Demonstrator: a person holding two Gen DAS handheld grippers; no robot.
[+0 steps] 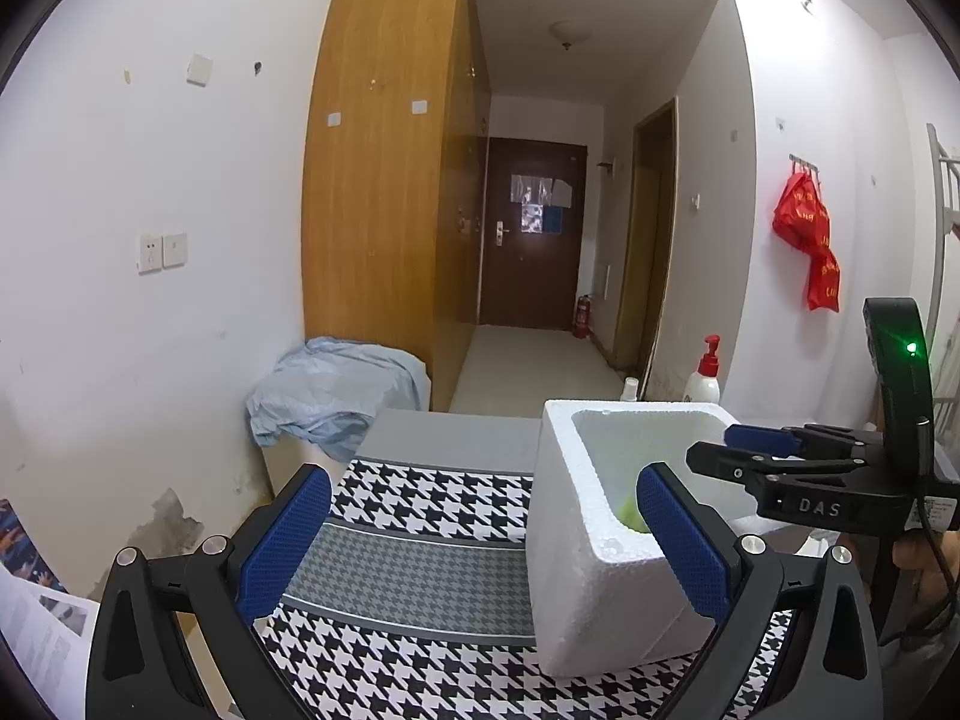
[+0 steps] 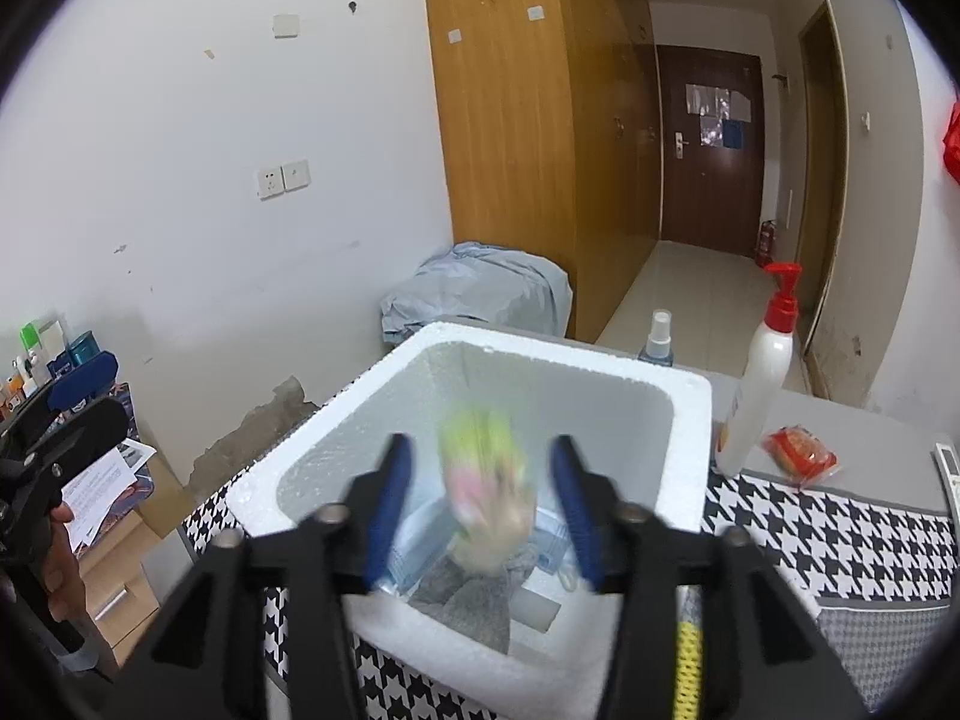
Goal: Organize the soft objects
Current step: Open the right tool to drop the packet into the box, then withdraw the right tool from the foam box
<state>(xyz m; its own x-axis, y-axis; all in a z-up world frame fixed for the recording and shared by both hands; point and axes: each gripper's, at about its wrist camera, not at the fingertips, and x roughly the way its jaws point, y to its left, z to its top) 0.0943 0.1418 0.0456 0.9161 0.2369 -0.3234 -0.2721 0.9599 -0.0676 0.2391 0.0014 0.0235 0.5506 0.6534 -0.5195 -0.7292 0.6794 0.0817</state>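
While the right tool (image 2: 480,504) hangs over the open top of the white foam box (image 2: 600,378), its two blue pads stand well apart with nothing pressed between them; a soft toy (image 2: 486,480), blurred, yellow-green on top and pink and beige lower down, sits in the gap between the pads without touching either, directly ahead of and below the tool, inside the box. From the blur I judge that it is falling free. Its long axis seems to run roughly along the tool's pointing line, top end away from the camera, though the smear makes that uncertain. Beneath it on the box floor lie a grey cloth (image 2: 474,600) and some pale plastic packets (image 2: 552,546), too indistinct to count. The right tool is plainly the nearer one to the toy. The left tool (image 1: 486,540) waits beside the box, on its left, above the houndstooth table (image 1: 414,504), its pads wide apart and holding nothing. Counted: one box, one toy, two tools, one red-capped pump bottle (image 2: 762,372) and one small spray bottle (image 2: 657,339) behind the box, and one red packet (image 2: 801,453) right of it.
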